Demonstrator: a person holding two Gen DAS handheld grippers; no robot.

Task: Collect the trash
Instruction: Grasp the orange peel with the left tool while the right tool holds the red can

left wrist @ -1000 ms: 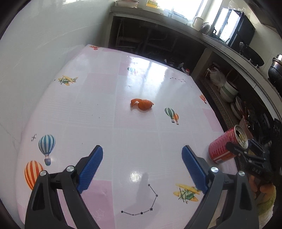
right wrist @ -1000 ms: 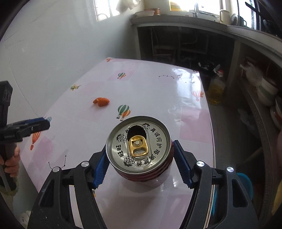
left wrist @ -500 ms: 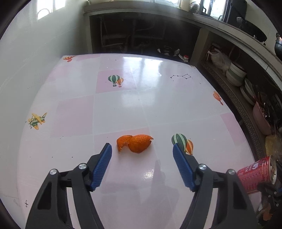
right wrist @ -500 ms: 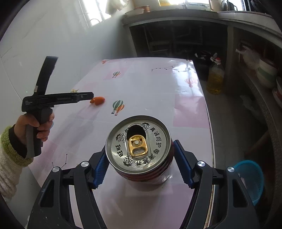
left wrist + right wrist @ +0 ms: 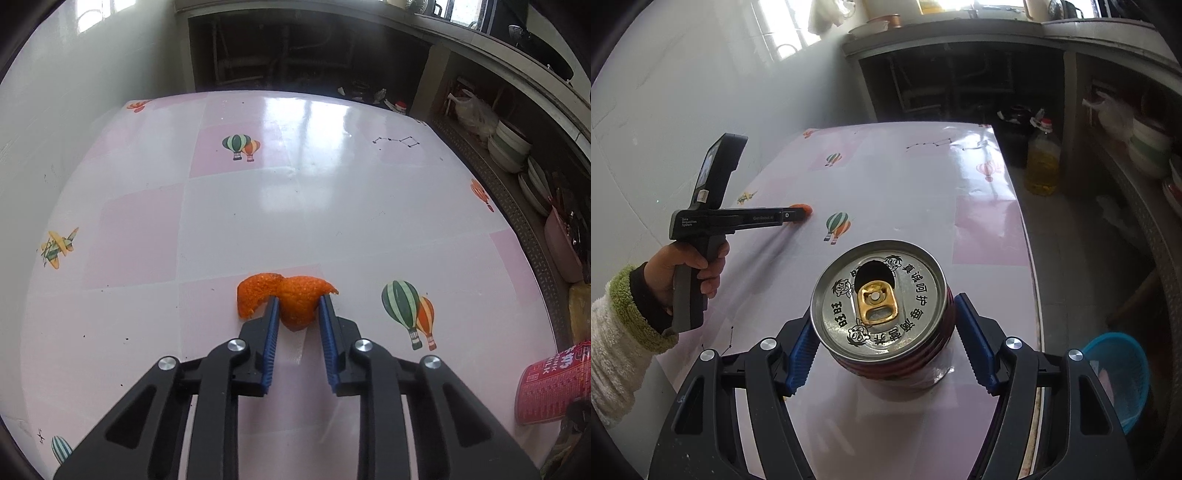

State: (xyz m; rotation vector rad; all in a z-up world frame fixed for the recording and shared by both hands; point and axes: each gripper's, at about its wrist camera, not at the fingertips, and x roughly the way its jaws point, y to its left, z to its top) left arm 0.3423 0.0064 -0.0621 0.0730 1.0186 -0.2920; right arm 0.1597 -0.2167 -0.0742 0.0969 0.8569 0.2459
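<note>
Left gripper (image 5: 295,301) has just been closing, its blue pads now pinching the orange peel (image 5: 291,301) on the pink table (image 5: 295,206); over to the right gripper (image 5: 884,325), clamped around the upright red can (image 5: 882,306).
</note>
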